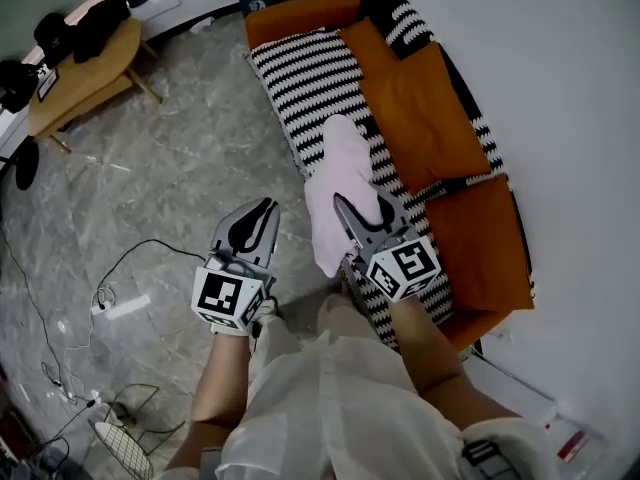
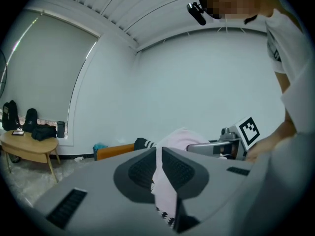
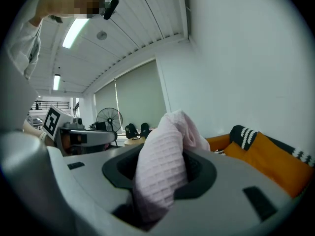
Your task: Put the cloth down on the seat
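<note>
A pale pink waffle cloth (image 1: pixel 335 183) hangs bunched from my right gripper (image 1: pixel 358 206), which is shut on it above the front part of the sofa's black-and-white striped seat (image 1: pixel 300 78). In the right gripper view the cloth (image 3: pixel 167 141) fills the space between the pads of that gripper (image 3: pixel 160 157) and spills over their tips. My left gripper (image 1: pixel 262 208) is shut and holds nothing. It hovers over the floor just left of the cloth, apart from it. In the left gripper view the pink cloth (image 2: pixel 179 139) shows beyond the tips of this gripper (image 2: pixel 158 154).
Orange back cushions (image 1: pixel 420 108) and a black striped pillow (image 1: pixel 400 18) line the sofa's right side. A wooden table (image 1: pixel 85 68) with black bags stands at the far left. Cables and a power strip (image 1: pixel 120 306) lie on the marble floor, with a wire basket (image 1: pixel 125 448) near my feet.
</note>
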`<action>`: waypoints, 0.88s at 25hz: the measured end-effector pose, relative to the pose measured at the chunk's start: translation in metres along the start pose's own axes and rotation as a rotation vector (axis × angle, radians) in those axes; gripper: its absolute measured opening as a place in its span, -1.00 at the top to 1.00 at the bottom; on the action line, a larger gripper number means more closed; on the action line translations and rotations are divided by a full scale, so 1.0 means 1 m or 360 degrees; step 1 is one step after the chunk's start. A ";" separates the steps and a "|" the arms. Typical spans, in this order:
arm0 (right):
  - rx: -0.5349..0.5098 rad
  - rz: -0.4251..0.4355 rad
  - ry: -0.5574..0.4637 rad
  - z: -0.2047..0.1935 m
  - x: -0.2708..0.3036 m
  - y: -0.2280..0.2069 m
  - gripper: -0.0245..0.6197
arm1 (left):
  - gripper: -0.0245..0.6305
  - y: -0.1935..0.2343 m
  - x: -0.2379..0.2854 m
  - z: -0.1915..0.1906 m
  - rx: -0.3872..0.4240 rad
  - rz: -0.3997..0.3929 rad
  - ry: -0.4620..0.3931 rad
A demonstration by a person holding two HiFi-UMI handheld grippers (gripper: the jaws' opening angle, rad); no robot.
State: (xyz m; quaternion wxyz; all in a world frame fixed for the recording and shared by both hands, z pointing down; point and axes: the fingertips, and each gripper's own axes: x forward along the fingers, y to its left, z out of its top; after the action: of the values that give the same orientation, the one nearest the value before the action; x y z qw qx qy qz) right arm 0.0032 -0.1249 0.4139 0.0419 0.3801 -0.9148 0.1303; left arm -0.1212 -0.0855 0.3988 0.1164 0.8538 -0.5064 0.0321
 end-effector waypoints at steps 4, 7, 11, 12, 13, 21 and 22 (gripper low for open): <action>0.0013 0.0052 0.0049 -0.043 0.022 -0.030 0.37 | 0.79 0.003 0.040 -0.041 -0.0022 0.0044 0.0041; 0.0034 0.0095 0.0090 -0.083 0.039 -0.047 0.37 | 0.79 0.011 0.066 -0.076 -0.0043 0.0086 0.0092; 0.0088 0.0083 0.0149 -0.144 0.050 -0.081 0.38 | 0.80 0.017 0.090 -0.124 -0.0075 0.0130 0.0161; 0.0112 0.0065 0.0163 -0.160 0.051 -0.092 0.38 | 0.80 0.017 0.094 -0.137 -0.0089 0.0137 0.0180; 0.0139 0.0045 0.0179 -0.176 0.050 -0.104 0.38 | 0.80 0.016 0.099 -0.149 -0.0105 0.0144 0.0196; 0.0283 -0.0196 0.0402 -0.286 -0.005 -0.212 0.38 | 0.81 -0.027 0.144 -0.213 -0.0207 0.0079 0.0299; 0.0289 -0.0233 0.0428 -0.294 -0.016 -0.226 0.38 | 0.81 -0.034 0.150 -0.217 -0.0215 0.0059 0.0305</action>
State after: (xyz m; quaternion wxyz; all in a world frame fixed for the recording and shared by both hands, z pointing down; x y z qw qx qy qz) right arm 0.1671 -0.1872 0.7407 0.1386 0.4271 -0.8553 0.2587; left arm -0.0048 -0.1483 0.6297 0.2208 0.8275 -0.5097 0.0815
